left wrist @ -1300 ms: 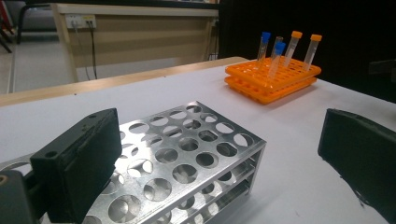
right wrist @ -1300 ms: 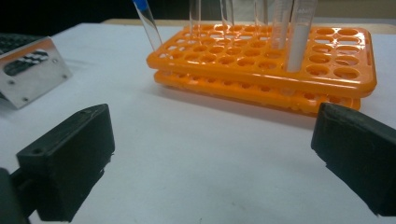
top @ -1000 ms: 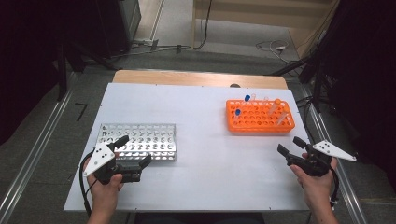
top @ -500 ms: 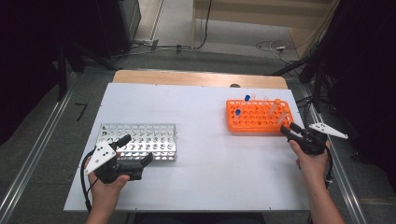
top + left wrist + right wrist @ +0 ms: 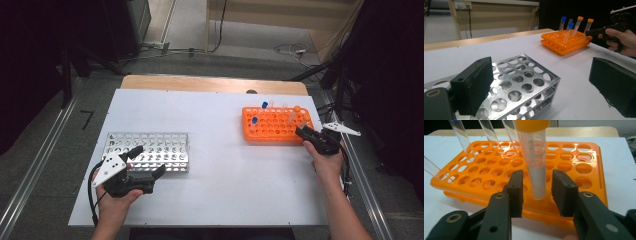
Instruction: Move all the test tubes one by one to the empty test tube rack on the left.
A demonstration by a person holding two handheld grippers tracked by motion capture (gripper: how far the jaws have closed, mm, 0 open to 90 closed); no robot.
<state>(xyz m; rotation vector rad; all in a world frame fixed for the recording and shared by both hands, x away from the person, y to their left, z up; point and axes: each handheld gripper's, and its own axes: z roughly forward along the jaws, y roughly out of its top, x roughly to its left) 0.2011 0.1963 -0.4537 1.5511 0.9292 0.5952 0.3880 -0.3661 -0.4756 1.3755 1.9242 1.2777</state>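
Note:
An orange tube rack (image 5: 277, 125) stands at the right of the white table and holds several capped tubes. My right gripper (image 5: 301, 131) is at its near right corner. In the right gripper view a clear orange-capped tube (image 5: 535, 157) stands in the rack (image 5: 586, 170) between the jaws of my right gripper (image 5: 537, 192). The jaws have just been closing, and a small gap shows at each pad. My left gripper (image 5: 149, 161) rests open at the near edge of an empty metal rack (image 5: 150, 150), with nothing between its pads.
In the left gripper view the metal rack (image 5: 524, 77) lies just beyond my left gripper (image 5: 541, 82), with the orange rack (image 5: 566, 43) and the right gripper (image 5: 599, 31) far off. A wooden strip (image 5: 215, 84) borders the table's far edge.
The right hand has moved forward and left to the orange rack, and its jaws have narrowed around a tube. The left hand has stayed where it was.

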